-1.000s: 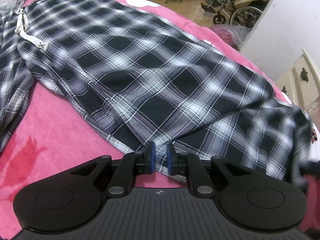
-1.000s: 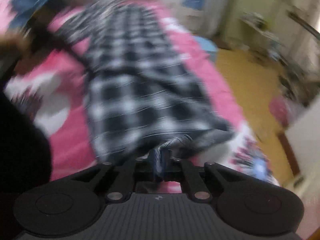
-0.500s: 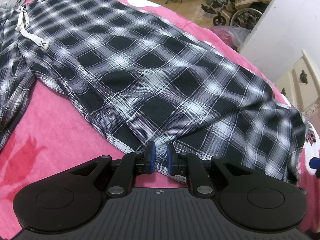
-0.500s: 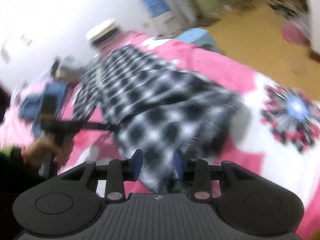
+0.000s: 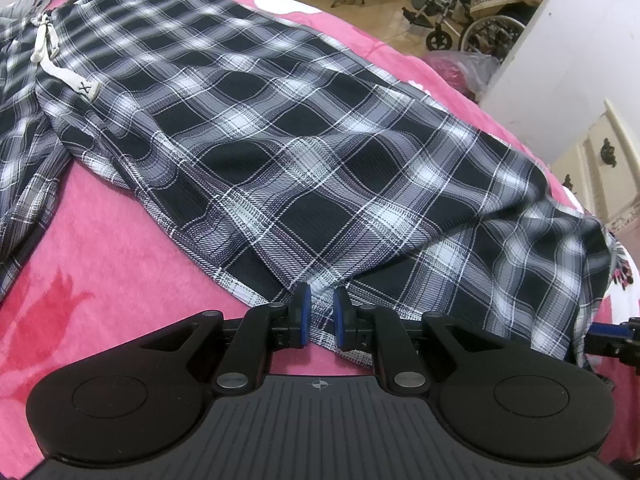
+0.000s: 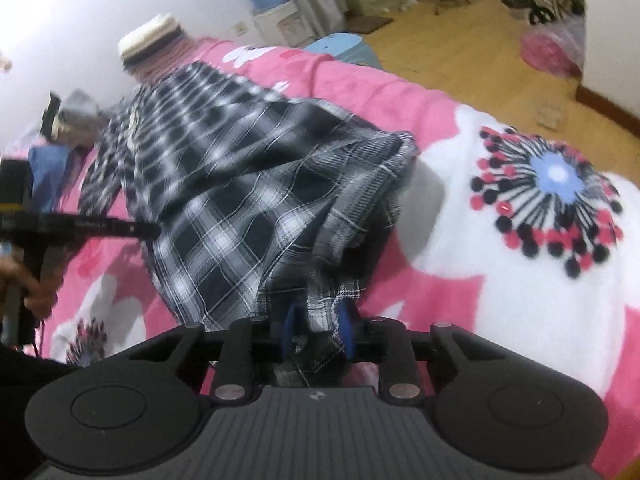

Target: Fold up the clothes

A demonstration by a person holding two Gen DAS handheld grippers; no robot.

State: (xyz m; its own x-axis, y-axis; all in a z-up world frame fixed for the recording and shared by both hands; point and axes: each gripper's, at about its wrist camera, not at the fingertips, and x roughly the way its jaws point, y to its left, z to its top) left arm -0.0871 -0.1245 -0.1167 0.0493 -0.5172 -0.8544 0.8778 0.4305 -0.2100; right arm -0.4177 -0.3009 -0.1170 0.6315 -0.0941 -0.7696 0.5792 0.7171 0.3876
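Left gripper (image 5: 319,312) and right gripper (image 6: 319,330) pinch one pair of trousers (image 5: 280,152) (plaid).

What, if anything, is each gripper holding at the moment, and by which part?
Both hold the plaid trousers at the leg hem: the left gripper pinches one corner, and the right gripper has bunched hem cloth between its fingers.

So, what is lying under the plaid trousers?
Under the plaid trousers lies a pink flowered blanket, seen all around them. The part directly below the cloth is covered, so anything there cannot be seen.
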